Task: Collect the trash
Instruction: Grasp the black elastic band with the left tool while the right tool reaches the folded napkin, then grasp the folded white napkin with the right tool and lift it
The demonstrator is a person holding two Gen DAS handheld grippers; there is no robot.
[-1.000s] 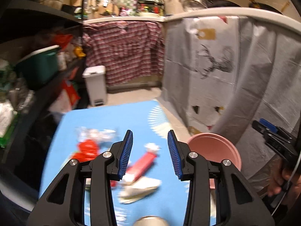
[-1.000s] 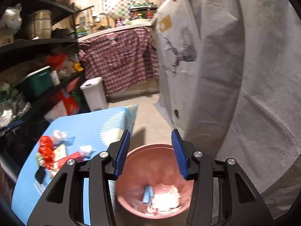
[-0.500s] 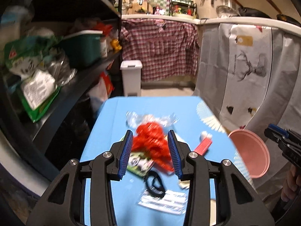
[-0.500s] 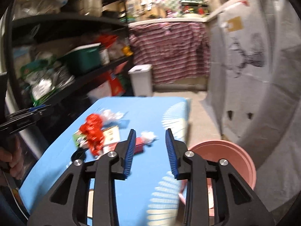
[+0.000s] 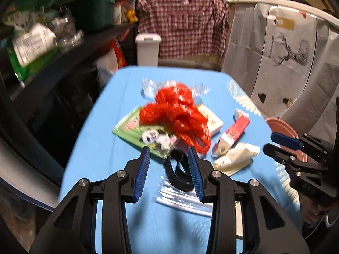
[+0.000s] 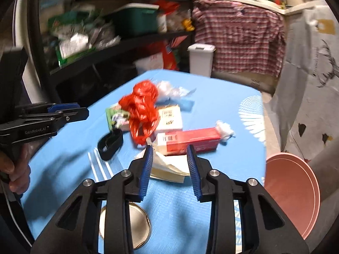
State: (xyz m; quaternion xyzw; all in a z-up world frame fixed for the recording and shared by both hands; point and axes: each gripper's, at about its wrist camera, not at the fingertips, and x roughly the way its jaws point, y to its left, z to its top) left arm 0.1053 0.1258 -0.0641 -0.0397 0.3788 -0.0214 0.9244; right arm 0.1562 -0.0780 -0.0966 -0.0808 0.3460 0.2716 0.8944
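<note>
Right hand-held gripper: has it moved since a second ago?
Yes. The right hand-held gripper swung left, away from above the pink bin, and is now over the blue table.

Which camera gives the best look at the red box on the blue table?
The right wrist view. There the red box lies side-on ahead of the open right tongs, with its barcode label and full length visible. In the left wrist view the same red box sits off to the right, foreshortened and blurrier, beyond the open left tongs.

Shiny metal lid (image 6: 125,224), red plastic mesh (image 5: 180,114) – crinkly, matt pink plastic tub (image 6: 292,192)
</note>
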